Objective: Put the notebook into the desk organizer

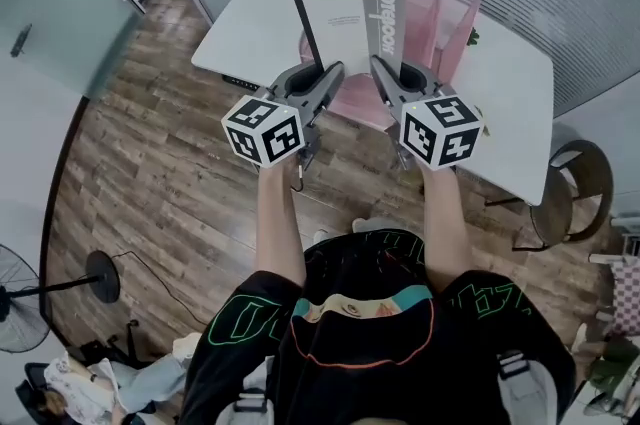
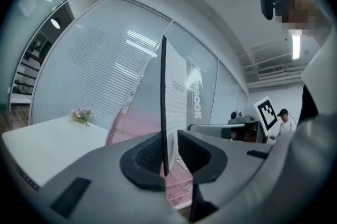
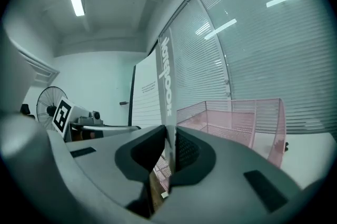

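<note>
Notebook stands upright, raised off the white worktop close by the pink mesh desk organizer; my right hand-held gripper is clamped narrow on its grey lettered spine; my left hand-held gripper has its jaws somewhat apart, the thin black cover edge between them, not pinched.
</note>
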`<state>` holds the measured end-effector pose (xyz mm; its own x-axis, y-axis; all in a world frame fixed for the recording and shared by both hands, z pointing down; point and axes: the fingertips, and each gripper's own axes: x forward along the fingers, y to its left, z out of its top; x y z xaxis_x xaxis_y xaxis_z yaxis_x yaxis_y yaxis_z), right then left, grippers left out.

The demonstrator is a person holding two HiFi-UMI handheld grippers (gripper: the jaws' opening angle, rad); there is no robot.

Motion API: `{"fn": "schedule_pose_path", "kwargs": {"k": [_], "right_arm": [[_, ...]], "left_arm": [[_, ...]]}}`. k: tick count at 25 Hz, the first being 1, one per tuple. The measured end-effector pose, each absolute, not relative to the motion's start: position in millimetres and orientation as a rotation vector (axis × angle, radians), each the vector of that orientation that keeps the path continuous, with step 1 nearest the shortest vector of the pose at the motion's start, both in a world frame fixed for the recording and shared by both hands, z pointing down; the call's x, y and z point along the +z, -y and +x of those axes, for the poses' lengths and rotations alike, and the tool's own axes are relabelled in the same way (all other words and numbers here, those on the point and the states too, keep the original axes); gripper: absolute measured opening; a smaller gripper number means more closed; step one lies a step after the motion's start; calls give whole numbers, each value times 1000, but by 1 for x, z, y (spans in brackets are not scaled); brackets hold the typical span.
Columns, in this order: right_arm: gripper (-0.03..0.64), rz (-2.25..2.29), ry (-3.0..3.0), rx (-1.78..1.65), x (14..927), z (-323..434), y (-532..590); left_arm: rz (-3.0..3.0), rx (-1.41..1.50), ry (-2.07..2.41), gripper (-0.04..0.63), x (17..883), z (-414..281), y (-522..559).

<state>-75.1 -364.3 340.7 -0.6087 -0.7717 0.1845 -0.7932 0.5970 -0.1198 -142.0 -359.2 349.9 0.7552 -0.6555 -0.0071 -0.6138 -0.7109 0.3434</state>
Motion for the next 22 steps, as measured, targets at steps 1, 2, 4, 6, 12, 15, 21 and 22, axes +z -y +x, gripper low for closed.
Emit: {"fn": "schedule_pose_path", "kwargs": {"k": [1, 2, 4, 6, 12, 15, 21, 22], "right_arm": [[32, 1357, 2691, 298, 341, -74, 368], [32, 1384, 2674, 309, 342, -73, 371], [32, 1432, 2631, 326, 345, -73, 376], [32, 1467, 2583, 336, 348, -74, 380], [34, 1567, 2430, 361, 355, -72, 390], [42, 1608, 2340, 360, 359, -70, 397], [52, 1582, 2184, 339, 371, -72, 406], [58, 1576, 2158, 332, 372, -72, 407]], "left_arm": [[2648, -163, 972, 82, 351, -141, 360], [2657, -151, 962, 102, 352, -142, 362], [2656, -139, 953, 137, 355, -147, 364], [2648, -123, 958, 169, 358, -154, 366], [2647, -174, 937, 178, 358, -172, 365], [2653, -204, 922, 176, 356, -179, 365], [2660, -267, 884, 173, 354, -185, 363], [2661, -276, 879, 172, 353, -185, 362]]}}
